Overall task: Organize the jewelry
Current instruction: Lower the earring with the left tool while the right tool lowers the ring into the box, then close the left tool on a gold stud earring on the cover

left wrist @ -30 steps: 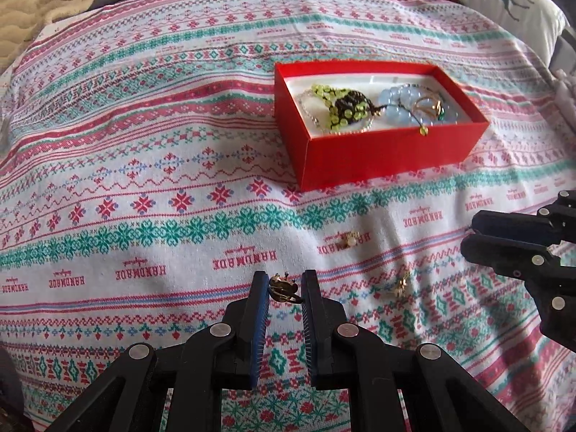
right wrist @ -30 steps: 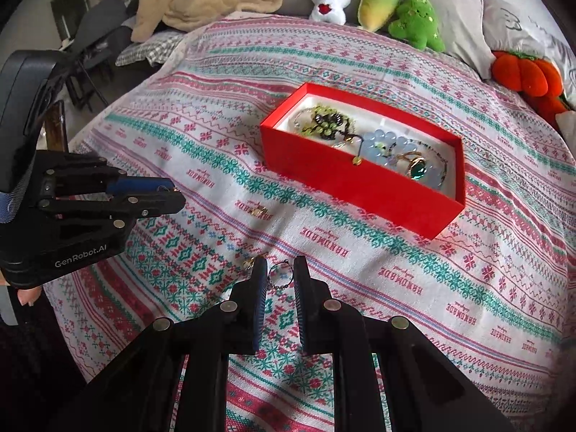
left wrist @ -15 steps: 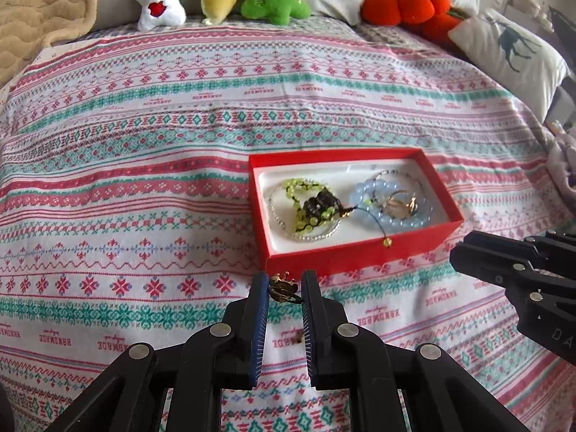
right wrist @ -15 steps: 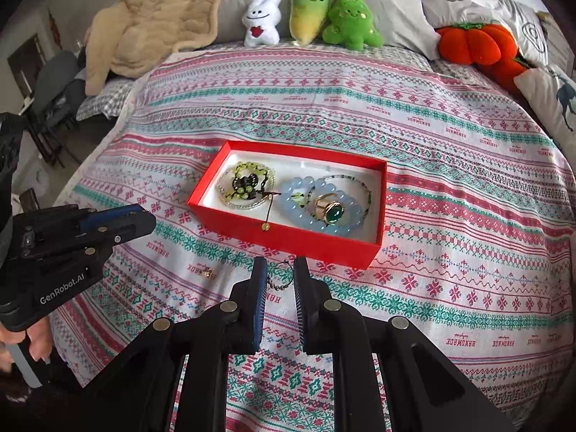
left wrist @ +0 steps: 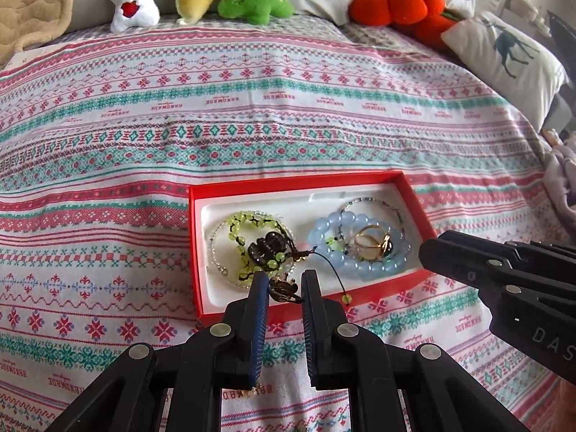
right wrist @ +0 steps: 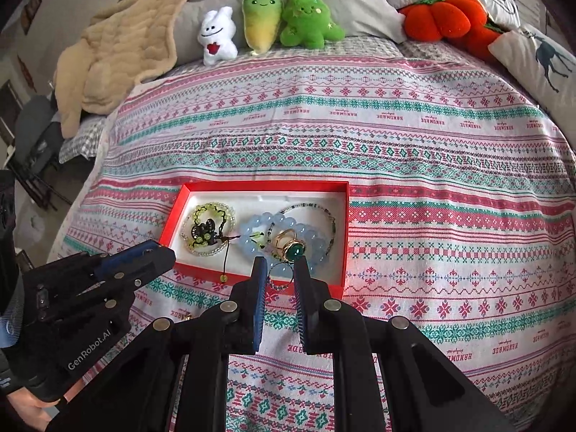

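Grippers over the red jewelry box, each pinching a small piece.

The left gripper (left wrist: 285, 288) has its jaws clamped on a small gold earring (left wrist: 282, 289) above the near edge of the red box (left wrist: 288, 181), which sits on the patterned bedspread (left wrist: 144, 115). The right gripper (right wrist: 280, 276) has its jaws narrowed on a thin beaded ring (right wrist: 280, 277) above the same near edge, just in front of the blue bead bracelet (right wrist: 252, 230) and the green-stone ring (right wrist: 292, 248) inside.

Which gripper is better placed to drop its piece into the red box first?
Left, narrowly. The left gripper holds its gold earring over the red cardboard box's white lining; the right gripper's thin ring hangs at the near rim.
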A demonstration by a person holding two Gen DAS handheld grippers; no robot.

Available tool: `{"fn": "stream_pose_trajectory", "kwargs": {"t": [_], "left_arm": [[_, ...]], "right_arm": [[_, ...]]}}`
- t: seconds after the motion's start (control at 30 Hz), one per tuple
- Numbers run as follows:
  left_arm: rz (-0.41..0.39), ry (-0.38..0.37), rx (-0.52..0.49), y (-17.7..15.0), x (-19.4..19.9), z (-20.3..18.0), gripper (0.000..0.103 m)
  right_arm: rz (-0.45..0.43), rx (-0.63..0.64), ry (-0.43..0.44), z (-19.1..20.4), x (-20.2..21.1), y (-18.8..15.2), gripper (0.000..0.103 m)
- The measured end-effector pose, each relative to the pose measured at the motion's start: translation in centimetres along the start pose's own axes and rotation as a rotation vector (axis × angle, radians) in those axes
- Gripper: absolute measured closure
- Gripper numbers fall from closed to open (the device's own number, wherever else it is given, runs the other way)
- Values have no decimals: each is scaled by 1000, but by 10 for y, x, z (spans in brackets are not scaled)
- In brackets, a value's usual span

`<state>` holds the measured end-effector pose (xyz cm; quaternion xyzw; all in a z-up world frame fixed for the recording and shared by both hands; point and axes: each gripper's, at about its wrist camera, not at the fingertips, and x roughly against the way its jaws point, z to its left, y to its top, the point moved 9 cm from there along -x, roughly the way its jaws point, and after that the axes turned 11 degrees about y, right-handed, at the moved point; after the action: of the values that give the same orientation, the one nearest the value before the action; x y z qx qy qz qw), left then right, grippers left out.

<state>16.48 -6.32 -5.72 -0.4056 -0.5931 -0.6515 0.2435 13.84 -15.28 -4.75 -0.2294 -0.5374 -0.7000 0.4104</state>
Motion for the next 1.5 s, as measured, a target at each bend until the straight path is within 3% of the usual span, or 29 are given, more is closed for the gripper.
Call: {"fn": "stream_pose_trajectory", "kwargs": {"t": [0.37,0.53,0.93,0.97,1.07,1.1,1.37,1.5], "left_arm": [[30,-30,0,3,-20,-10,89],[25,-30,-8,2,-18,-12,74],[15,-24,24,1,-1,7,58],[16,-21,22,0,0,9,56],[16,-6,15,-3,3,13,46],[16,-1,11,-5,4,14,44],[34,36,-13,-18,8,25,27],[65,55,-11,-27,7,31,24]], "right_arm": [[10,-45,4,-13,-13,5,87],[23,-59,2,-18,-17,2,87],[20,-46,-6,-17,-19,5,85],[16,-41,-9,-17,-19,5,80],[2,-46,-4,-18,-15,6,50],[2,-47,-2,-18,-15,6,48],[17,-37,-28,-18,-7,0,48],[26,-20,-38,-14,-3,-6,47]]}}
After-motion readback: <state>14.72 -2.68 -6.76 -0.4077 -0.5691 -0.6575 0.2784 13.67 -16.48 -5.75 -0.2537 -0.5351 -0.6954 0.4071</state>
